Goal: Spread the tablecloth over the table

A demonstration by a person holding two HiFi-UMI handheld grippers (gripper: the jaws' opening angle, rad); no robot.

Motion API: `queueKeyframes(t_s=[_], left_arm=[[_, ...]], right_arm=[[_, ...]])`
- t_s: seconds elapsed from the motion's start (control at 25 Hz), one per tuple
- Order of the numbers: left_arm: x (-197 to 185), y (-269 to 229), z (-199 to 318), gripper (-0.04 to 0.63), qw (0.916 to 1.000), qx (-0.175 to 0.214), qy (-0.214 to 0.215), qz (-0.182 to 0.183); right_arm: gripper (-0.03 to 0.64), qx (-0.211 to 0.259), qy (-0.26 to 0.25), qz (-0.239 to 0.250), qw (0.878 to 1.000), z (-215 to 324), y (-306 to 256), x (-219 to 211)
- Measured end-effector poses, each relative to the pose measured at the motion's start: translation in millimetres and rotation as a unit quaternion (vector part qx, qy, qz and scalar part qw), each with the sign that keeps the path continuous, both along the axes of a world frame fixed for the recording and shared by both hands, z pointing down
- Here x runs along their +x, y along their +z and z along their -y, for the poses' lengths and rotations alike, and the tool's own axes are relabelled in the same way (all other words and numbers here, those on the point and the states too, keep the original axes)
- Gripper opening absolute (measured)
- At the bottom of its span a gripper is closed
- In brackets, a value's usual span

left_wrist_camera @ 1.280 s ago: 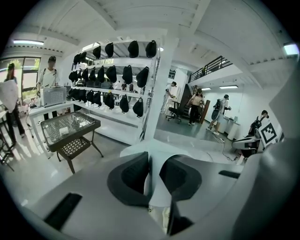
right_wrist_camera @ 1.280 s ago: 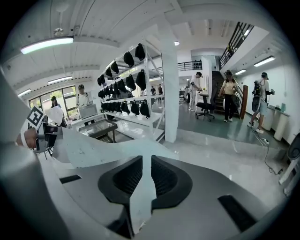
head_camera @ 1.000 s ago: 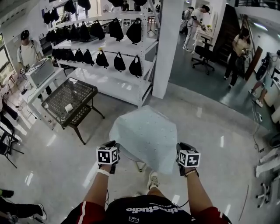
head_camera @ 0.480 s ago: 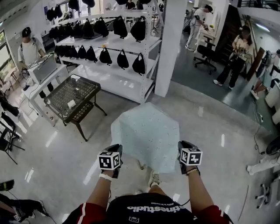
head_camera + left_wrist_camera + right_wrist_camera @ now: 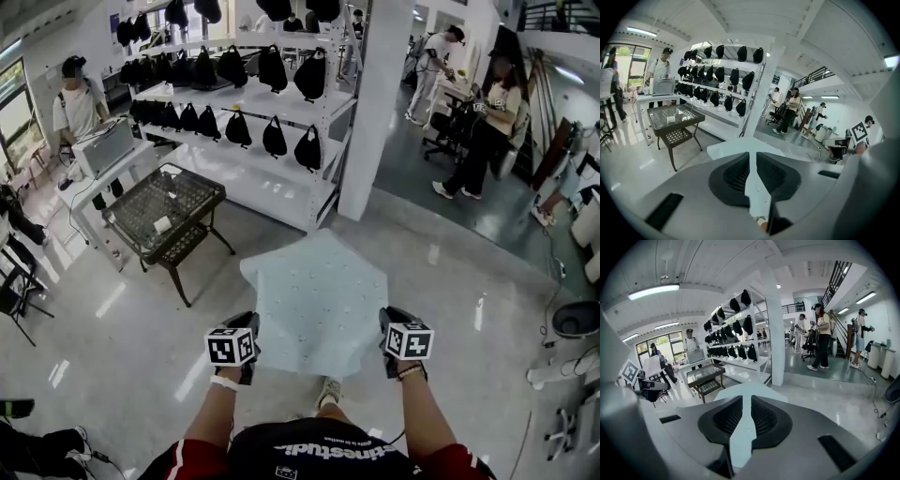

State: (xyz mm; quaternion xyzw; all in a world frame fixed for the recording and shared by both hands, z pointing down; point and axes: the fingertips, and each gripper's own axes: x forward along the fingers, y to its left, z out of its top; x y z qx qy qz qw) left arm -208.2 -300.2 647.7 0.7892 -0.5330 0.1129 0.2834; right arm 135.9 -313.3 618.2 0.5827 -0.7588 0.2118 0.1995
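A pale blue tablecloth (image 5: 317, 302) with small dots hangs stretched in the air in front of me, held at its two near corners. My left gripper (image 5: 247, 339) is shut on the left corner; its jaws pinch the cloth (image 5: 751, 164) between them. My right gripper (image 5: 386, 337) is shut on the right corner, with the cloth (image 5: 746, 404) running up between its jaws. The dark wire-top table (image 5: 164, 216) stands on the floor to the far left of the cloth. The cloth hides what is under it.
White shelving (image 5: 246, 122) with hanging black bags stands behind the table, beside a white pillar (image 5: 373, 103). A white bench (image 5: 103, 173) with a person sits at the left. Several people and an office chair (image 5: 441, 127) occupy the back right. Glossy floor surrounds me.
The cloth has lifted and flattened out higher in front of me. Both grippers kept their hold and stayed at about the same place. The view has tilted slightly.
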Motion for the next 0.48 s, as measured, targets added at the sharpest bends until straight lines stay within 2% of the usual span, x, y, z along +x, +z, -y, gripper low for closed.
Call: queueKeyframes(t_s=[0.24, 0.48], left_arm=[[-2.2, -17.4, 9.8, 0.058, 0.9998, 0.016, -0.007, -0.011], [17.4, -54.5, 27.3, 0.058, 0.9983, 0.05, 0.005, -0.028]], right_arm=[[0.081, 0.026, -0.01, 0.013, 1.0, 1.5, -24.5, -6.3], [0.078, 0.092, -0.037, 0.036, 0.994, 4.8, -78.9, -10.3]])
